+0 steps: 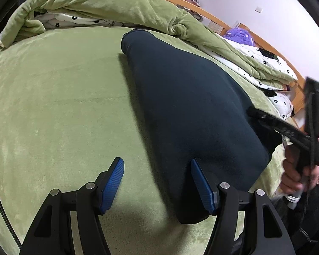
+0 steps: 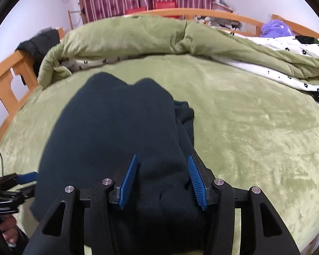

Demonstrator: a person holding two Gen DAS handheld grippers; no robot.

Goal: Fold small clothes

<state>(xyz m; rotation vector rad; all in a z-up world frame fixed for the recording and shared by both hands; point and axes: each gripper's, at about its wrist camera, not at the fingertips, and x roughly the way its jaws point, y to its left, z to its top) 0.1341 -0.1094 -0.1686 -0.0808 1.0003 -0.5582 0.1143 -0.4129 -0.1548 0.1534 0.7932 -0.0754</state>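
Note:
A dark navy garment (image 1: pixel 191 110) lies folded in a long strip on the green bed cover (image 1: pixel 53 106). My left gripper (image 1: pixel 157 167) is open and empty, its right pad at the garment's near left edge. In the right wrist view the garment (image 2: pixel 117 127) lies under and between the fingers of my right gripper (image 2: pixel 162 165), which is open with cloth bunched between the blue pads. The right gripper also shows at the garment's right edge in the left wrist view (image 1: pixel 265 119).
A rolled green quilt (image 2: pixel 138 36) with white flowered lining lies along the back of the bed. A wooden bed frame (image 2: pixel 8 74) stands at the left and back. A purple plush (image 2: pixel 276 28) sits at the far right.

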